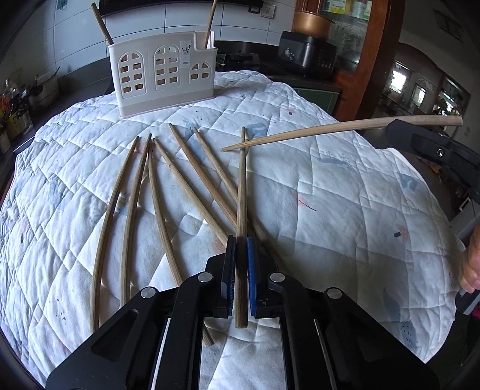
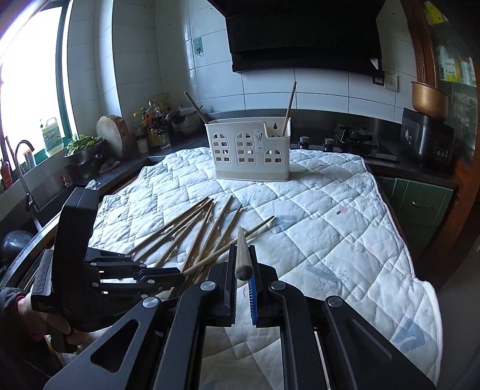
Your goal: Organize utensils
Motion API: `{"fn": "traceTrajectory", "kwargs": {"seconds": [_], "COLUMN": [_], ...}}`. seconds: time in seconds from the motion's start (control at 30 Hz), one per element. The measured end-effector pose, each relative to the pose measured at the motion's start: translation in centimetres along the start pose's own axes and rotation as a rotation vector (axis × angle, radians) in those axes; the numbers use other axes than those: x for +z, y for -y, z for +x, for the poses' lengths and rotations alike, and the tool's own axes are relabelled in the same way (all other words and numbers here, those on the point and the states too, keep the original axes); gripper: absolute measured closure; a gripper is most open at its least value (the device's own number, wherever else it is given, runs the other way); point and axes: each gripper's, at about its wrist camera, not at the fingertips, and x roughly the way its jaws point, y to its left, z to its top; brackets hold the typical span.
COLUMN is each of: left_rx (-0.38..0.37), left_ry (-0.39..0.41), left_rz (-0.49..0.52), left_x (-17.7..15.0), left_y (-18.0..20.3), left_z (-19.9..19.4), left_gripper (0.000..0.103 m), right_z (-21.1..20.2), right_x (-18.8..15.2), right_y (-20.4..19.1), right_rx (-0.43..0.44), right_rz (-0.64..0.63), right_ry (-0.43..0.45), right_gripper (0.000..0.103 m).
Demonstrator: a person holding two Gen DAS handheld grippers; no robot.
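Observation:
Several wooden chopsticks [image 1: 168, 192] lie fanned on a white quilted cloth [image 1: 330, 195]. My left gripper [image 1: 241, 243] is shut on one chopstick [image 1: 241, 192], which points toward a white plastic utensil holder [image 1: 163, 75] at the cloth's far edge. Two chopsticks [image 1: 210, 25] stand in the holder. My right gripper [image 2: 242, 253] is shut on another chopstick [image 2: 242, 255], held above the cloth and seen end-on. In the left wrist view this chopstick [image 1: 330, 132] comes in from the right. The holder [image 2: 249, 150] and the pile [image 2: 192, 234] also show in the right wrist view.
A dark kitchen counter rings the cloth. A sink and tap [image 2: 21, 168] are at left, with bottles [image 2: 150, 126] and a bowl of greens [image 2: 84, 150]. A gas hob [image 2: 357, 138] and a black cooker [image 2: 426, 135] are at back right. My left gripper's body [image 2: 90, 270] sits low left.

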Motion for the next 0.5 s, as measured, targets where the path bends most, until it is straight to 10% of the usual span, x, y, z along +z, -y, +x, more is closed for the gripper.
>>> {"fn": "traceTrajectory", "kwargs": {"seconds": [0.5], "left_rx": [0.042], "left_ry": [0.183], "left_rz": [0.011], "left_x": [3.0], "left_y": [-1.9], "left_z": [-6.7], "left_gripper": [0.097], "right_z": [-2.4], "right_x": [5.5], "right_y": [-0.3], "right_rx": [0.009], "right_rz": [0.024], "right_ry": [0.087], "right_gripper": [0.097]}}
